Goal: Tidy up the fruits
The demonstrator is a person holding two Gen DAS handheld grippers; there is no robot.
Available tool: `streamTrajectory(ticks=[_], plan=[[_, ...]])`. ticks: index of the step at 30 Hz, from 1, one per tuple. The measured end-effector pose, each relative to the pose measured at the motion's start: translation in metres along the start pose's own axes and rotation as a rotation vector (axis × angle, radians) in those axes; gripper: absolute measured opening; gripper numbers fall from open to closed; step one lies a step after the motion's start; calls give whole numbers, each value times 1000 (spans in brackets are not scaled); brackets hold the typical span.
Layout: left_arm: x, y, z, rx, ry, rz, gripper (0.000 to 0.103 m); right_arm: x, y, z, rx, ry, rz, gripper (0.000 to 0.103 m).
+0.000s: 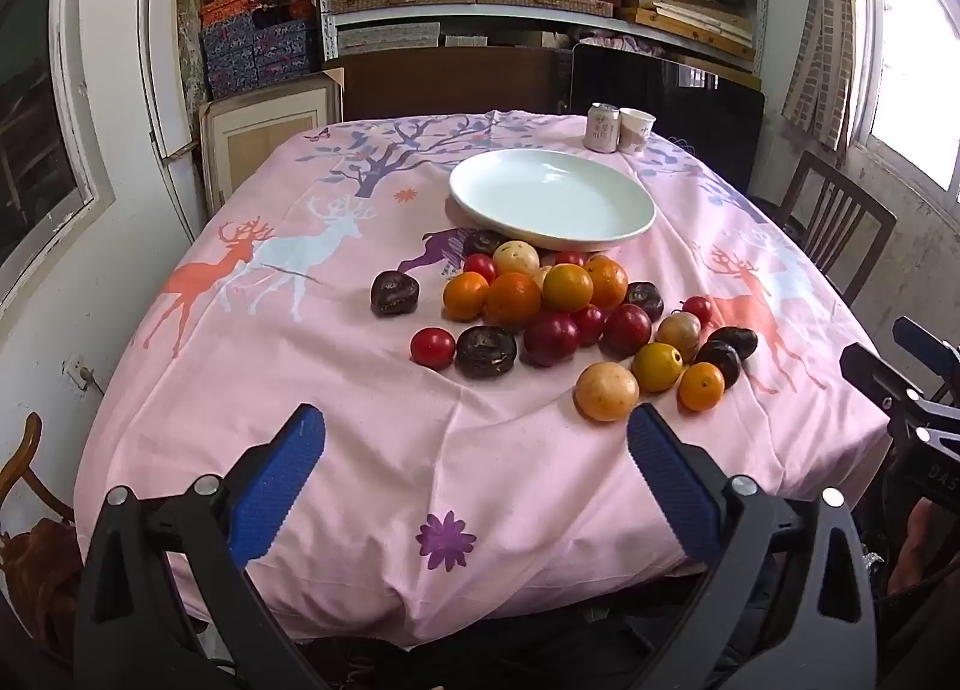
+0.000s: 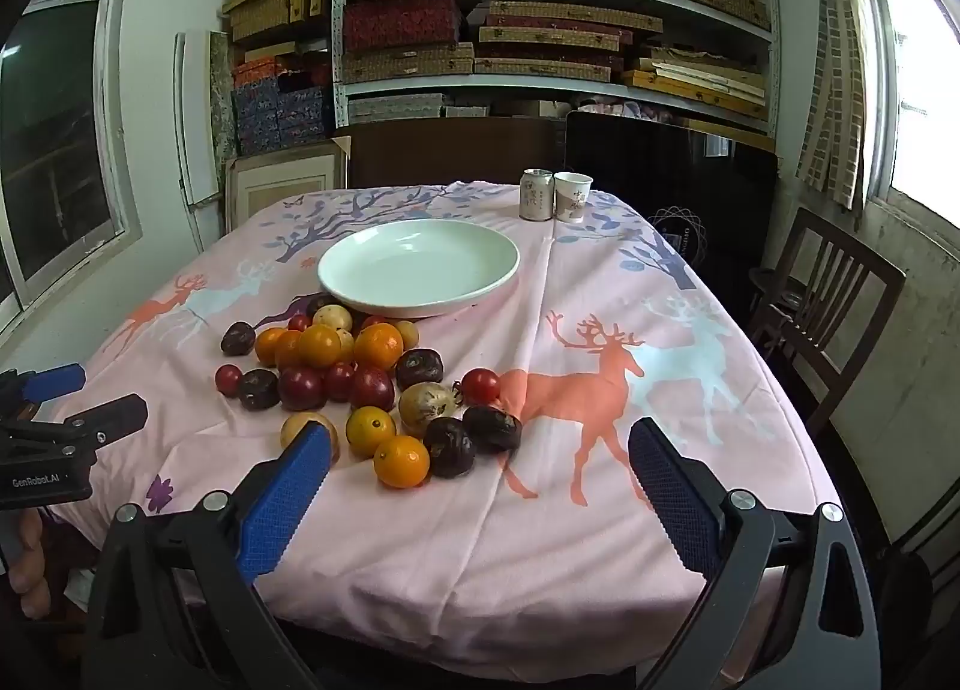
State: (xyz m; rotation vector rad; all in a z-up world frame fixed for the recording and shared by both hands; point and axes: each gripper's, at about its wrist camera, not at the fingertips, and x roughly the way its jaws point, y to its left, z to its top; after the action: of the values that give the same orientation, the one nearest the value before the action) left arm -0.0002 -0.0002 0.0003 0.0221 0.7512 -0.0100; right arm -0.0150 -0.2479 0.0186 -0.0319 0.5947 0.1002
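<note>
My left gripper (image 1: 474,438) hangs over the near edge of the table, blue fingers (image 1: 282,474) spread wide, nothing between them. Pink deer-print tablecloth (image 1: 300,390) covers the whole table. Fruits (image 1: 540,318) sit loose on the cloth in a heap at mid-table, just in front of the white plate (image 1: 552,198) — oranges (image 1: 513,300) bunched in the middle, dark brown-purple ones (image 1: 486,351) and small red ones (image 1: 432,347) around them, yellowish ones (image 1: 606,391) nearest me. The plate holds no fruit; the rearmost fruits are touching or almost touching its front rim, can't tell which. Behind the plate, at the far edge, a can (image 1: 601,127) and a paper cup (image 1: 636,129) stand side by side. My right gripper (image 2: 480,444) is off to the right of the pile, also over the near edge — fingers (image 2: 672,486) wide apart, holding nothing. From the right wrist view the left blue finger overlaps a yellowish fruit (image 2: 300,426). Wooden chair (image 2: 828,318) stands right of the table.
</note>
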Motion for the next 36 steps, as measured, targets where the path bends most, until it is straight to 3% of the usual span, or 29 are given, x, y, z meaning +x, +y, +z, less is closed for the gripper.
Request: streamTrajectory(ticks=[36], plan=[[-1,-1,-3,2,-11,-3,99,-5,4,-3,-17,-25,-4,99]])
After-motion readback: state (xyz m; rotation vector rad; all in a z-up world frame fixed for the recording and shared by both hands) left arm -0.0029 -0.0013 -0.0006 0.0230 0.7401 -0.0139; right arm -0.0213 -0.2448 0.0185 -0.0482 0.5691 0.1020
